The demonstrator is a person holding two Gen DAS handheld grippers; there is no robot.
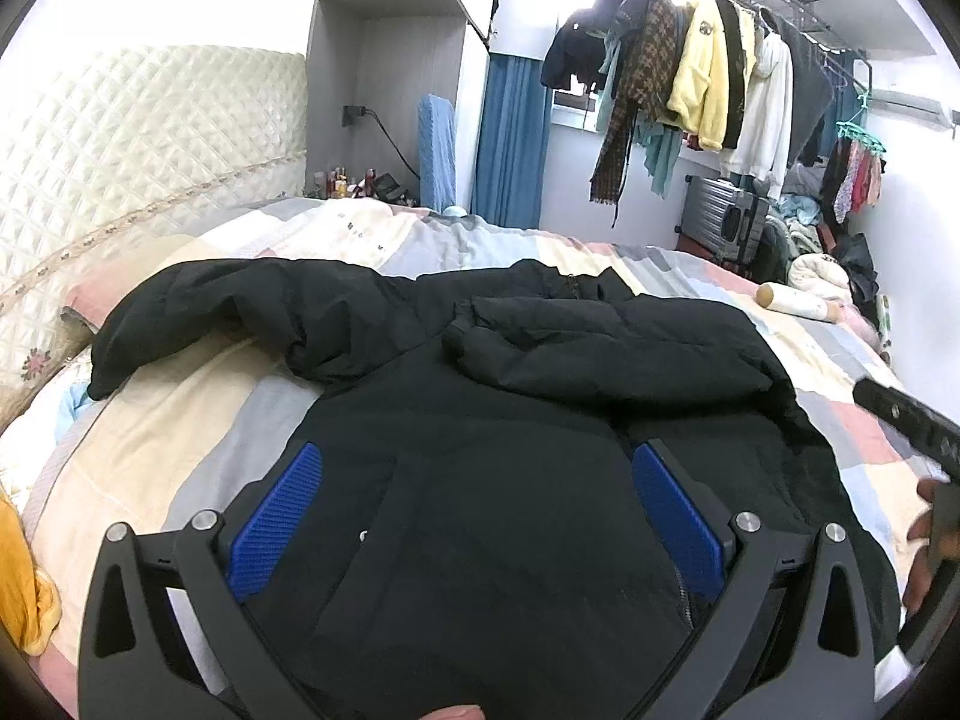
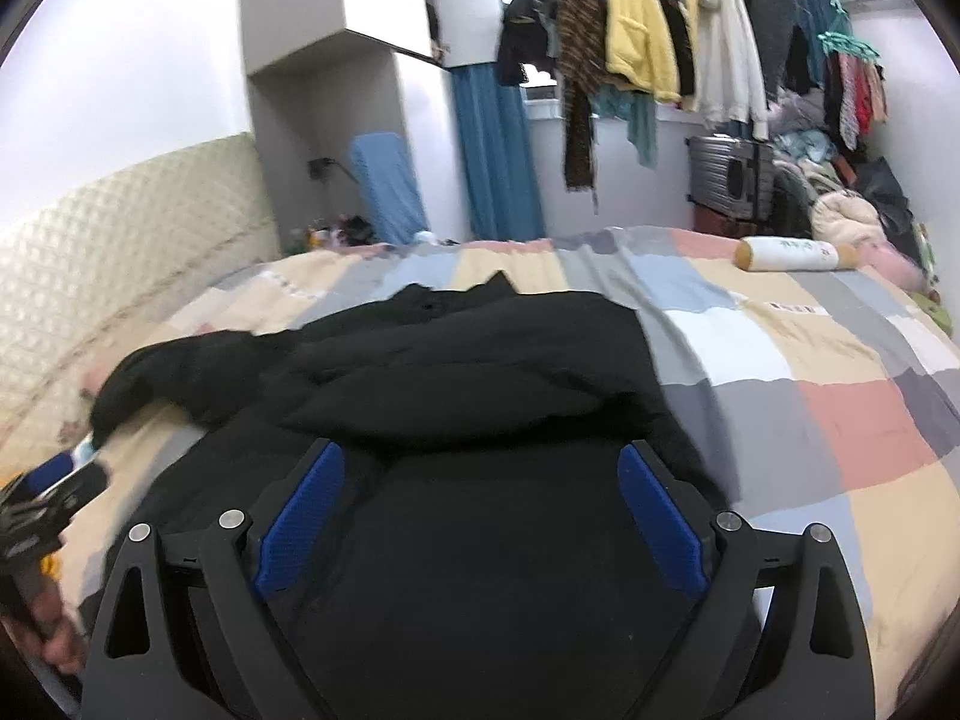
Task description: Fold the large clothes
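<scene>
Left wrist: left gripper gapes wide above black jacket

Looking forward along the left tool from close above the black jacket, facing the hanging clothes across the bed. Looking along the right tool from just as near, facing likewise. Sharing jacket, bed, hanging clothes.

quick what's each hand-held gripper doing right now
Left hand-held gripper: open, empty, over the black jacket.
Right hand-held gripper: open, empty, over the jacket too.
</scene>
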